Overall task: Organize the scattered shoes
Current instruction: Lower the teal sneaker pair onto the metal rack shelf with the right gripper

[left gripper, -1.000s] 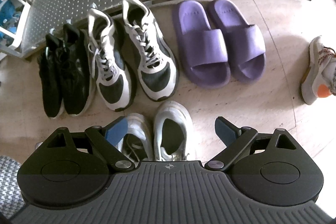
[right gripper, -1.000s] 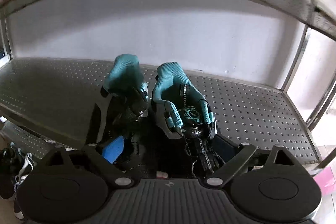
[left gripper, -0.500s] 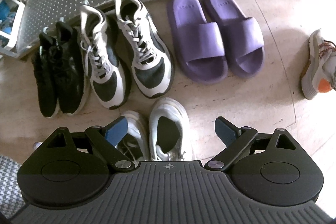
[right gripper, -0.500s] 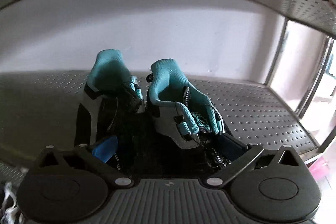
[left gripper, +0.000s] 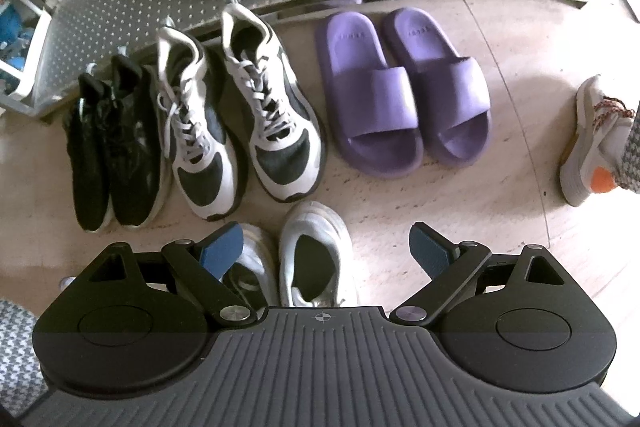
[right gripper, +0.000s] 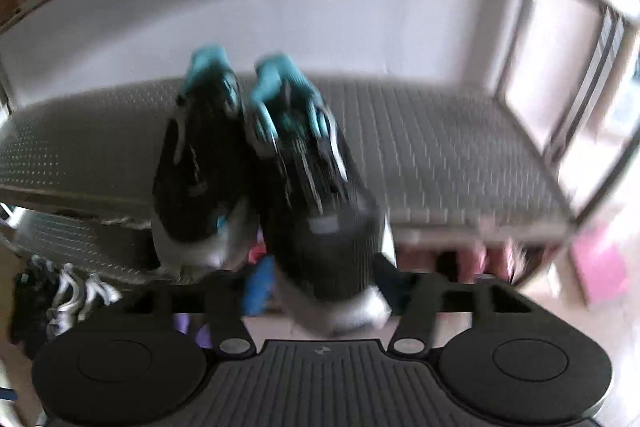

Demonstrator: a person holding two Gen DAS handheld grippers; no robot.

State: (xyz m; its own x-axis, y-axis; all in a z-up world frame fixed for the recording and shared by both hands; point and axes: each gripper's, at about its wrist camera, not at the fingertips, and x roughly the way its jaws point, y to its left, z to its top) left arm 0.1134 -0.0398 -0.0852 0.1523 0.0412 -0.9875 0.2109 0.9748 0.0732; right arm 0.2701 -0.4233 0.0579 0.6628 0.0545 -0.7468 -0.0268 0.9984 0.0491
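Risk no. 1 is on my right side: teal-and-black sneakers [right gripper: 256, 163] sit as a pair on the perforated shelf [right gripper: 460, 155], toes hanging over its front edge. My right gripper [right gripper: 320, 291] is closing w/ the nearer shoe's toe between its fingers; view's too blurred to say whether the pads touch it yet. If they nip only the rounded toe cap, the shoe could pivot, slide off, or shove its mate sideways. My left gripper [left gripper: 326, 253] hangs wide and empty above the white sneakers [left gripper: 296, 255] on the floor; dropping straight down could knock one instead of straddling it.
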